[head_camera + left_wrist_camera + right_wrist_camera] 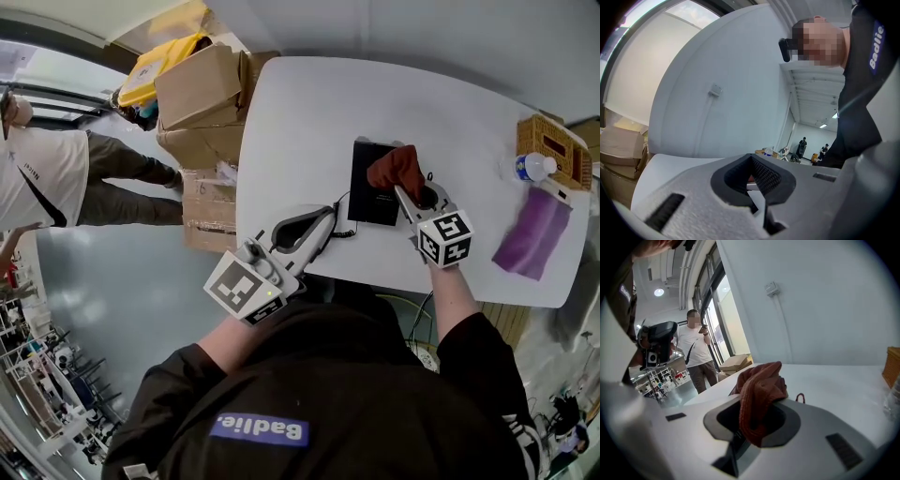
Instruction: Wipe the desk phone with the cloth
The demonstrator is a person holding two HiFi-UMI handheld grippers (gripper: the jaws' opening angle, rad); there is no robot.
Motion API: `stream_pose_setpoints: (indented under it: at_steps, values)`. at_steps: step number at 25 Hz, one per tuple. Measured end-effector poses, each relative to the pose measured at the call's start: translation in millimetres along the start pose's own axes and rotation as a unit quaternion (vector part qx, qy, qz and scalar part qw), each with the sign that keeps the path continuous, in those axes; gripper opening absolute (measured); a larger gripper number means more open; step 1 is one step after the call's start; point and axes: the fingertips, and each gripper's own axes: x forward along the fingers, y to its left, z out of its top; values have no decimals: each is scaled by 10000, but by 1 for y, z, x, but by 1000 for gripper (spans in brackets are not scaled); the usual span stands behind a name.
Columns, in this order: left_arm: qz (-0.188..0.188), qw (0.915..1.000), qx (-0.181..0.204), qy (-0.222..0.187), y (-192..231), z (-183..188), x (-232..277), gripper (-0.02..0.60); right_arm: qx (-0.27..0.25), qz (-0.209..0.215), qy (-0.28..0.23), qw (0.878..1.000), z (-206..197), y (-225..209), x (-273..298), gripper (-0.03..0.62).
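**Head view.** The desk phone (373, 184), a flat black rectangular unit, is lying near the middle of the white table (309, 103), with its coiled cord (343, 223) trailing from its left side toward the near edge. The right gripper (405, 191) is reaching over the phone's right side, its jaws clamping a rust-red cloth (396, 167) that is bunching up on the phone's far right corner. The left gripper (328, 216) is resting low at the near table edge, just left of the phone and beside the cord, not touching the phone.

**Left gripper view.** The left gripper (752, 161) is keeping its dark ribbed pads together at the tips, gripping nothing. The phone itself is not showing here.

**Right gripper view.** The right gripper (757, 405) is pinching the cloth (760, 383), which is rising in a folded, ribbed lump above the jaws and hanging down between them, hiding the phone below.
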Motion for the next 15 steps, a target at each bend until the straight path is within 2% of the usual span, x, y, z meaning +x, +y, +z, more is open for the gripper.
stream_pose_setpoints:
  at_steps: [15]
  values:
    - [-562,9984,56,93,-31,-8,-39,6,183,-430,319,9984,-69,35,-18,94]
